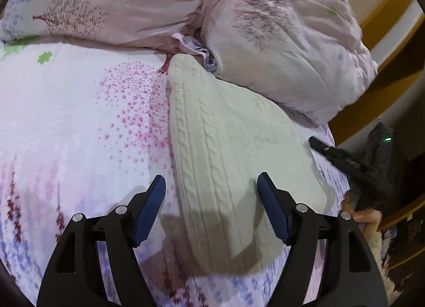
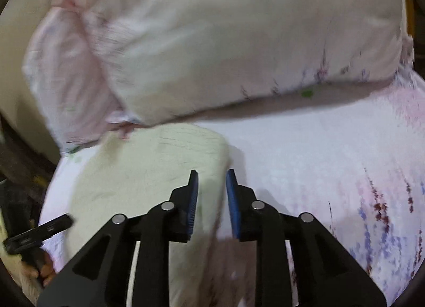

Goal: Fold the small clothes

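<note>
A cream cable-knit garment [image 1: 225, 152] lies folded and flat on the flowered bedsheet [image 1: 79, 126]. My left gripper [image 1: 211, 182] hovers over its near end, jaws wide open, with the knit below the blue pads [image 1: 151, 208] and untouched. In the blurred right wrist view the same garment [image 2: 148, 174] lies to the left. My right gripper [image 2: 212, 176] stands over its right edge with only a narrow gap between the pads. That edge shows in the gap but still lies flat on the sheet. The right gripper [image 1: 342, 158] also shows at the garment's far side in the left wrist view.
A bulky pink flowered duvet [image 1: 279, 28] is bunched along the back of the bed, close behind the garment. The bed's edge and a dark wooden frame [image 1: 372, 99] are at the right. A person's hand [image 1: 366, 216] holds the right gripper there.
</note>
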Tool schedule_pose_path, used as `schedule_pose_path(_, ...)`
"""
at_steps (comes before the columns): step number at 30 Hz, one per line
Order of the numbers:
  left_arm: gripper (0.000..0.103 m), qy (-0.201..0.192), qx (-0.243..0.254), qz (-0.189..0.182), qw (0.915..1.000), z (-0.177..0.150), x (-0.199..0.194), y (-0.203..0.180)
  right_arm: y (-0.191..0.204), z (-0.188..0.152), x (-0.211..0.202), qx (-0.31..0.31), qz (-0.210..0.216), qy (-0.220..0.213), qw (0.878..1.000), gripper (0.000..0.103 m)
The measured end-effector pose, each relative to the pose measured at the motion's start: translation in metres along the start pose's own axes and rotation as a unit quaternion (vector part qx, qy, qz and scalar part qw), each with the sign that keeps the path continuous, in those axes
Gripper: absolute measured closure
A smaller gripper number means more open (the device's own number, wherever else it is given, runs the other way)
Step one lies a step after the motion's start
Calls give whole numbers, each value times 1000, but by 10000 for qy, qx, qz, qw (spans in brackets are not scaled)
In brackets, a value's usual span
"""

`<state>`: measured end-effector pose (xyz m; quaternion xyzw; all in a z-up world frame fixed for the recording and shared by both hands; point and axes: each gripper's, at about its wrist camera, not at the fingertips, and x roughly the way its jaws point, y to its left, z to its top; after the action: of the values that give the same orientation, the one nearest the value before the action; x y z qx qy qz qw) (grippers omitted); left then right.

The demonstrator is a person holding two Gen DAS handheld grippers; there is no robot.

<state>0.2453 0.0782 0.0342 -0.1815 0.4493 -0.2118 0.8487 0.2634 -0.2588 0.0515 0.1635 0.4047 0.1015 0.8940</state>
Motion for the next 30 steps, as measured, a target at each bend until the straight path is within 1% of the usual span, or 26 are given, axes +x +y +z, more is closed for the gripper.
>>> schedule_pose_path(3,28,-25,232,125,9996,-13,-8,-7,21,-17,-29,-517,519,-87,9973,76)
schedule_pose_path(5,27,-42,443,314,9985,-21,-8,-11,39,-34,-35,-1025,549,67,9932,76)
schedule_pose_path(6,27,-55,521,405,9978,-23,-7,-12,45,-41,-32,-1217,455,191,9913,76)
schedule_pose_path(7,26,-75,564,459,9973,-25,-4,-11,49,-48,-26,-1383,275,357,9894,76)
schedule_pose_path(8,24,-77,570,498,9971,-26,0,-10,50,-57,-14,-1531,-37,590,9864,74)
schedule_pose_path(9,21,-70,572,505,9971,-27,3,-10,51,-62,-5,-1572,-206,660,9851,74)
schedule_pose_path(10,21,-73,553,521,9971,-28,6,-9,51,-64,-3,-1574,-266,522,9858,73)
schedule_pose_path(12,21,-117,477,523,9974,-30,5,-8,53,-64,-9,-1547,-361,446,9863,70)
schedule_pose_path(13,21,-169,462,532,9974,-31,0,-9,53,-64,-15,-1494,-363,385,9874,61)
schedule_pose_path(14,22,-243,480,514,9972,-33,-7,-11,50,-67,-28,-1432,-328,260,9888,42)
schedule_pose_path(15,21,-294,511,492,9970,-36,-13,-12,49,-68,-37,-1401,-343,147,9894,32)
schedule_pose_path(16,21,-332,540,506,9967,-40,-19,-13,48,-72,-49,-1391,-398,-25,9895,25)
schedule_pose_path(17,20,-345,554,547,9964,-43,-23,-14,49,-78,-57,-1416,-420,-133,9889,25)
schedule_pose_path(18,14,-348,556,589,9961,-47,-27,-15,53,-81,-58,-1427,-433,-171,9887,24)
schedule_pose_path(19,7,-354,548,657,9957,-52,-31,-15,54,-84,-61,-1412,-443,-191,9888,20)
schedule_pose_path(20,5,-355,528,713,9954,-56,-34,-14,52,-90,-65,-1335,-446,-184,9899,17)
schedule_pose_path(21,1,-343,502,770,9952,-60,-36,-14,51,-93,-66,-1273,-426,-148,9908,16)
schedule_pose_path(22,1,-302,467,817,9951,-67,-39,-13,51,-98,-68,-1219,-401,-98,9917,14)
schedule_pose_path(23,1,-249,453,843,9951,-71,-39,-12,51,-104,-69,-1161,-406,-30,9924,10)
schedule_pose_path(25,1,-96,407,1053,9936,-81,-39,-11,53,-115,-71,-1073,-581,25,9925,2)
schedule_pose_path(27,1,35,410,1275,9910,-91,-39,-12,54,-125,-74,-1024,-659,14,9926,2)
schedule_pose_path(30,1,227,478,1621,9854,-105,-36,-15,56,-138,-74,-1010,-690,203,9923,2)
